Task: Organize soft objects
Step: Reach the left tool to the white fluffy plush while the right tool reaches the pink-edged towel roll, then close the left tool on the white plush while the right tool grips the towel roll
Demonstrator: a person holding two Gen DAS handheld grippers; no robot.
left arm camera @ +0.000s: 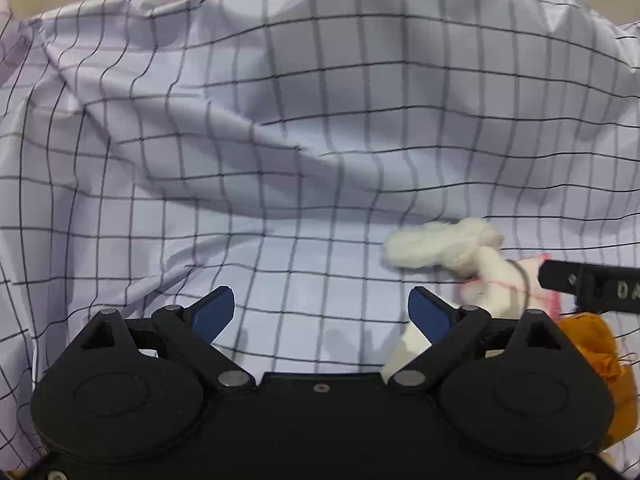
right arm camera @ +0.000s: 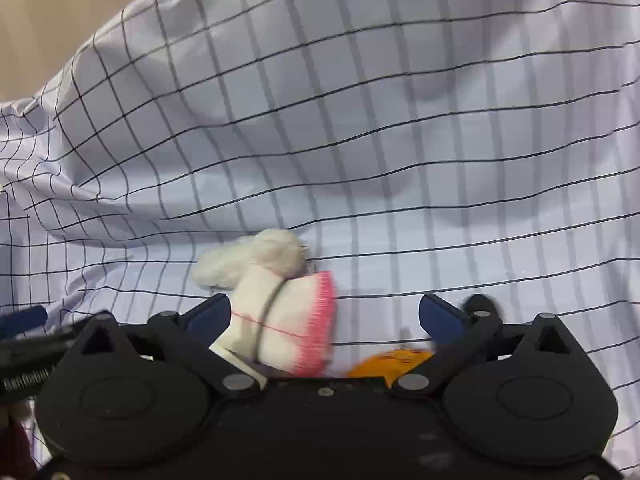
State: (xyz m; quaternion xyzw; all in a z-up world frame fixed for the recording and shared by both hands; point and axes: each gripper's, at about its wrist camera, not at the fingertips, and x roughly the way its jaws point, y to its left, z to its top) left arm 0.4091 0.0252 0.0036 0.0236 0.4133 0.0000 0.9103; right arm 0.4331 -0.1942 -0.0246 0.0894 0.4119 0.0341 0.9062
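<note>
Both grippers open, nothing held. Left gripper (left arm camera: 321,312) hangs over bare checked sheet (left arm camera: 280,120); right gripper (right arm camera: 324,318) has its jaws spread with the white glove bundle (right arm camera: 280,312) sitting between them, nearer the left fingertip. The bundle is white knit with a pink cuff, cinched by a dark band, fluffy end pointing away from us. In the left view it lies just off the right fingertip (left arm camera: 430,312).

An orange soft item (right arm camera: 390,362) lies just beside the bundle, partly hidden under the right gripper body.

Our read of the step: grasp the bundle with the right gripper. We should centre it first, since it's off toward one finger, then close across the banded middle, not the fluffy end, which would likely compress and slip. Keep the orange piece out of the jaws. Right view is motion-blurred, so exact contact is unclear.

Surface: loose, wrinkled cloth with deep folds; it may drag or bunch if fingertips dig in. We can't tell what lies under it. Plain tan wall (right arm camera: 48,20) behind.
</note>
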